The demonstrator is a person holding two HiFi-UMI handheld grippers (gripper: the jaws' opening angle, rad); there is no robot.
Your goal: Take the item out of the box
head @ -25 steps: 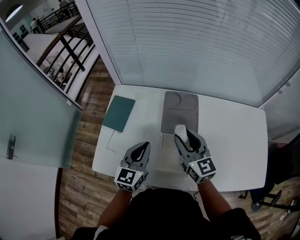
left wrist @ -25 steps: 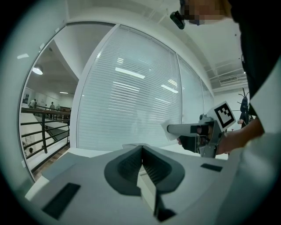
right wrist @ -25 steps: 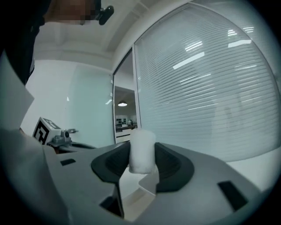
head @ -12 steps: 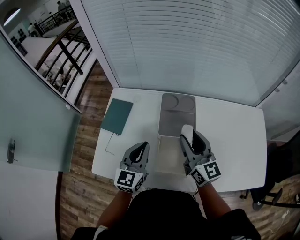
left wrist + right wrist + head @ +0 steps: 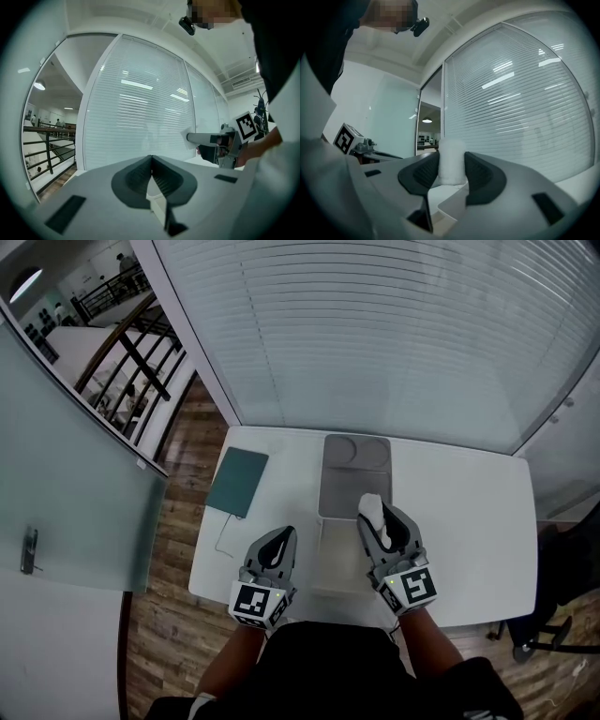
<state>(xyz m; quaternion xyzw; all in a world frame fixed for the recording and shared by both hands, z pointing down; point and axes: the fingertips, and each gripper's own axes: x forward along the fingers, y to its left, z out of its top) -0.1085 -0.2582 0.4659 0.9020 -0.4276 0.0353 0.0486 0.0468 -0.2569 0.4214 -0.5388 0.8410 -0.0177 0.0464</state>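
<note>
A: Layout, biggest first?

B: White table (image 5: 469,512) in front of a slatted blind. A grey tray (image 5: 354,482) with two round recesses at its far end lies at the middle. The pale open box (image 5: 336,563) sits against the tray's near edge. A teal pad (image 5: 237,482) lies flat to the left, well apart from the box.

A: Grippers?

B: Left gripper (image 5: 284,538) is beside the box's left edge. Its own view shows the jaws meeting at the tips with nothing between them. Right gripper (image 5: 377,517) is at the box's right side, pointing roughly level.

A: Is it holding anything?

B: Yes. Its jaws are clamped on the white item (image 5: 371,506), one pad pressed on each side. The item stands upright and pokes past the fingertips. The left gripper's view shows it held up off the table top.

A: Where is the item relative to the box?

B: From the head view it sits over the seam between box and tray, toward the right. Height above the box: cannot tell.

A: Anything smaller?

B: A thin cable (image 5: 223,538) runs from the pad toward the table's near left edge.
</note>
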